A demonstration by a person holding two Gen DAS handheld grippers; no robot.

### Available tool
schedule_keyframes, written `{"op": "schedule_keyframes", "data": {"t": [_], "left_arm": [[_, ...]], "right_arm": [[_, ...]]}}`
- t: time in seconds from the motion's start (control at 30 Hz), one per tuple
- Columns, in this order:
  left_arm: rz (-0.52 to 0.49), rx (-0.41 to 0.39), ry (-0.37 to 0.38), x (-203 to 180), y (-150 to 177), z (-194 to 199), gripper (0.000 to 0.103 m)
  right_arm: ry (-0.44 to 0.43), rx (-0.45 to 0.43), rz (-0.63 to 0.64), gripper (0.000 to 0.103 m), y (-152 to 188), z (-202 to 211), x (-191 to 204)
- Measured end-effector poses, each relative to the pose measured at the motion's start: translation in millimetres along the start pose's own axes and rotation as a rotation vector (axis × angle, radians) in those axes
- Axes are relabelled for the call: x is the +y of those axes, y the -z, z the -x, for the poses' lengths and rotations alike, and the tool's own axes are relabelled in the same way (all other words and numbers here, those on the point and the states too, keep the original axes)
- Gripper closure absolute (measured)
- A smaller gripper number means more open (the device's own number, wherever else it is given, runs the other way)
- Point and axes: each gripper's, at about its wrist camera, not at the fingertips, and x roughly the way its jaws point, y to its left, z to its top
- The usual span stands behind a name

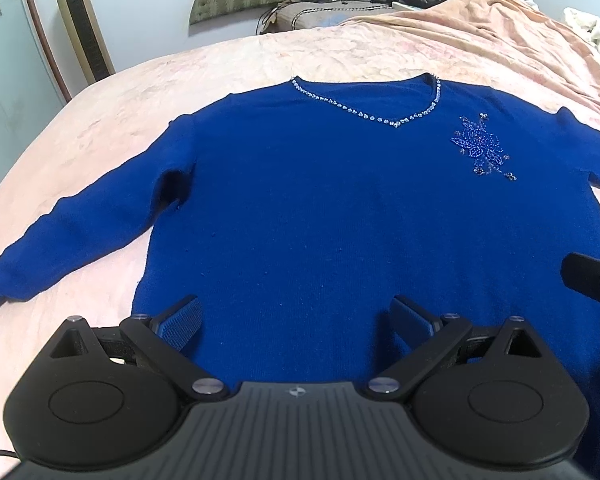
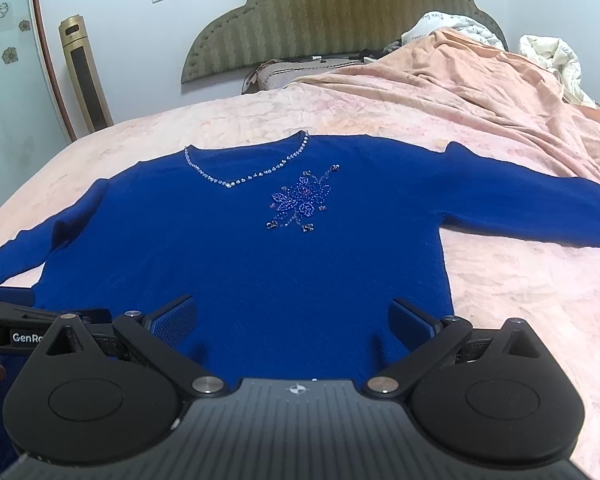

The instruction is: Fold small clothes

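On pink bedspread: blue sweater laid flat, front up, both sleeves spread outward; beaded V-neckline toward headboard, beaded flower motif beside it. Left gripper seen above hem, jaws spread wide, nothing held. Right gripper likewise above hem, jaws spread, nothing pinched. Rumpled peach blanket seen beyond right sleeve.

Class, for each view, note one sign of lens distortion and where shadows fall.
Left wrist view: the bed edge bows, corners vignette dark, shadow under the sweater armpit. Right wrist view: the same bowing, finger shadows on the hem below the open right gripper.
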Motion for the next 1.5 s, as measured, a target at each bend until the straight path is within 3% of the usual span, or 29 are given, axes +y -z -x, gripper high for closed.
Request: {"op": "schedule_keyframes", "data": {"t": [0.23,0.47,0.9,1.5], "left_arm": [[0.0,0.003,-0.013,-2,-1,-3,0.002],[-0.001,0.011,-0.012,-5,-2,-6,0.002],[-0.033,-0.011,-0.041,-16,-3,-4,0.002],[-0.062,-0.025,-0.046,-27,-9,-2,0.002]], "right_arm": [[0.01,-0.003,-0.012,0.0,1,0,-4],[-0.048,0.007,-0.013,0.0,3,1,-8],[0.008,0.01,0.046,0.0,6,0,-7],[0.009,-0.026,-0.012,0.0,8,6,-20]]}}
